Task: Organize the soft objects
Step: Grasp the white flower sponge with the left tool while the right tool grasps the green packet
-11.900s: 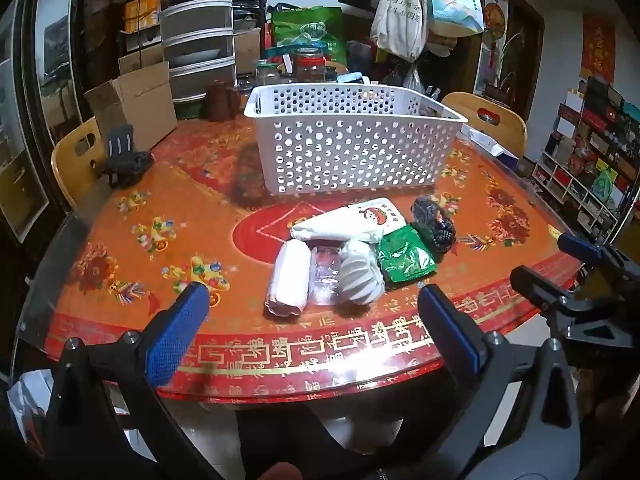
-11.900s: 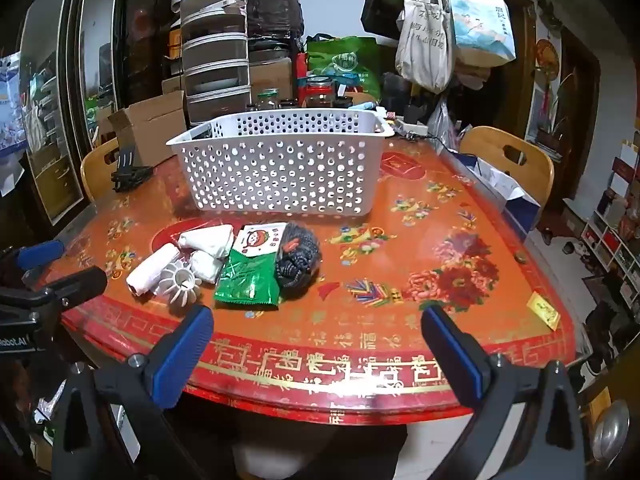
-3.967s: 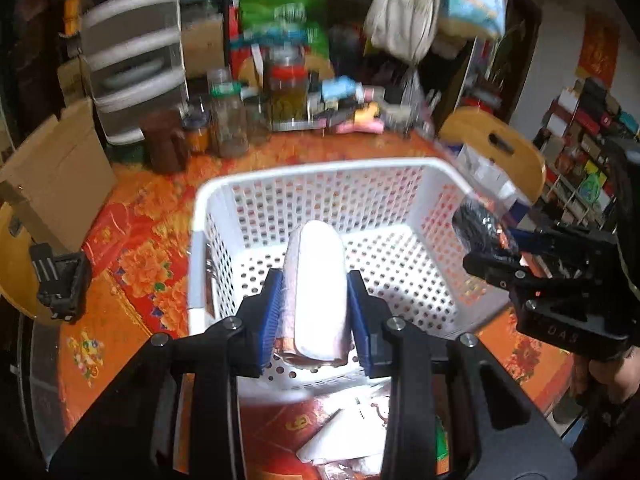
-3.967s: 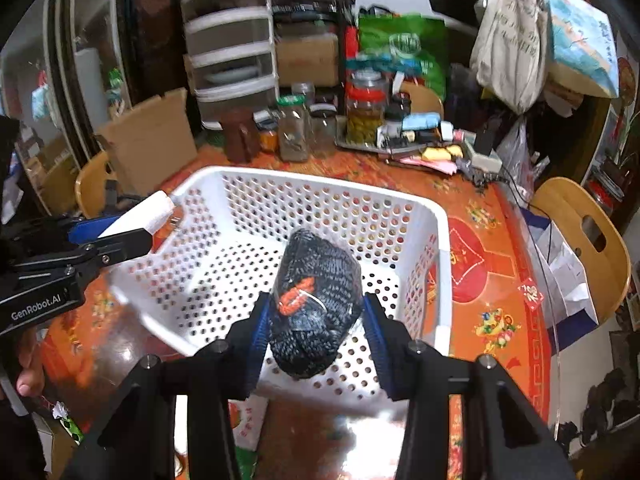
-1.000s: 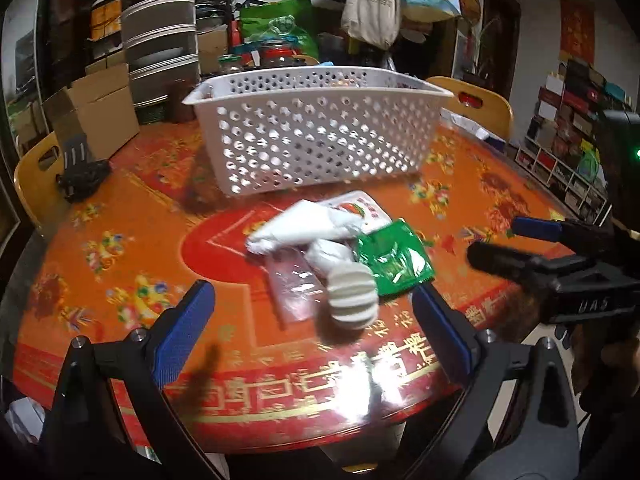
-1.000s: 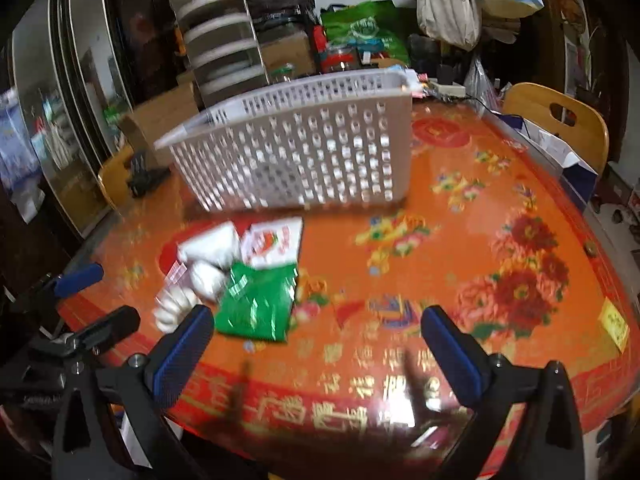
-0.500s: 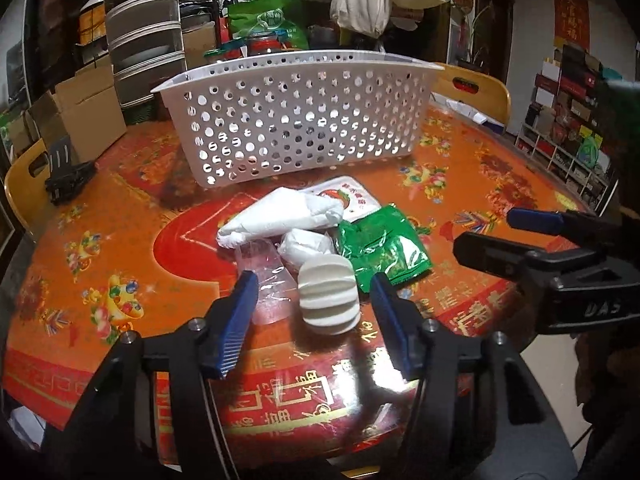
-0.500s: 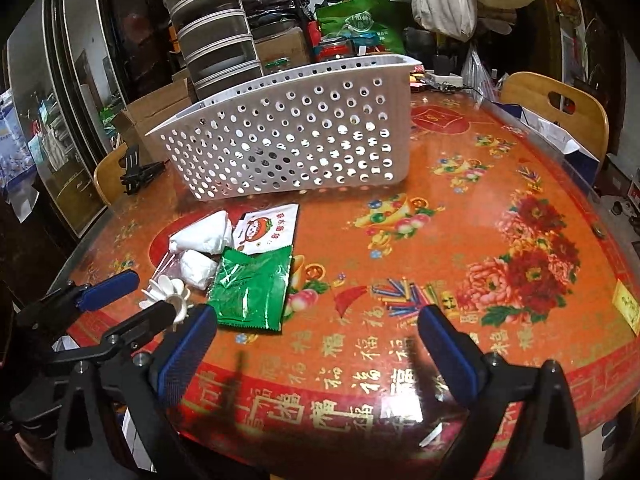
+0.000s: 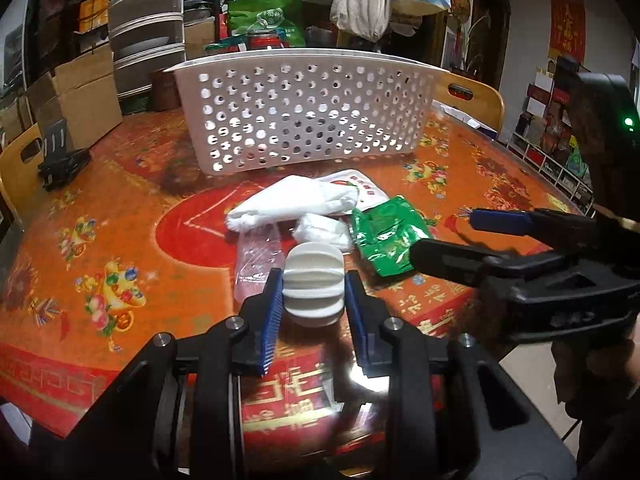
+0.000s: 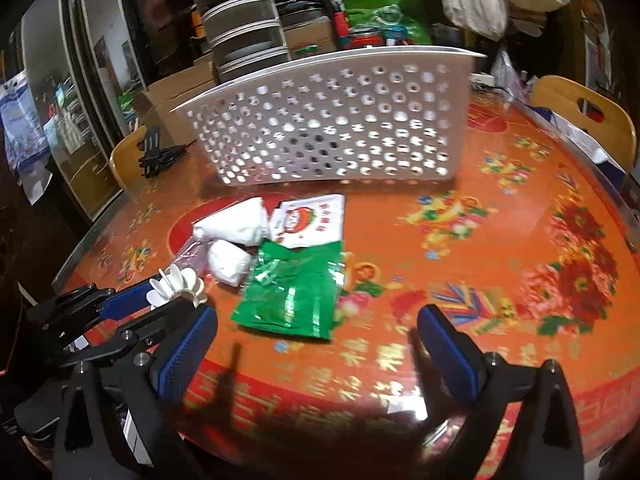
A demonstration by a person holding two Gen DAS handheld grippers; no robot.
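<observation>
Left tongs (image 9: 314, 292) closed across the ribbed flanks of the white ridged piece (image 9: 313, 290), nearest item in front of the white basket (image 9: 308, 112) on the surface (image 9: 100, 220); probably light and squashy, best pinched mid-body; right tongs (image 10: 316, 344) spread open, empty, nearer the green packet (image 10: 292, 292).

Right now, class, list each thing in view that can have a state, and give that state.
left gripper: shut on the ribbed white ball
ribbed white ball: gripped, on the table
right gripper: open, empty
green packet: flat on the table
white basket: upright
white cloth bundle: lying on the table
</observation>
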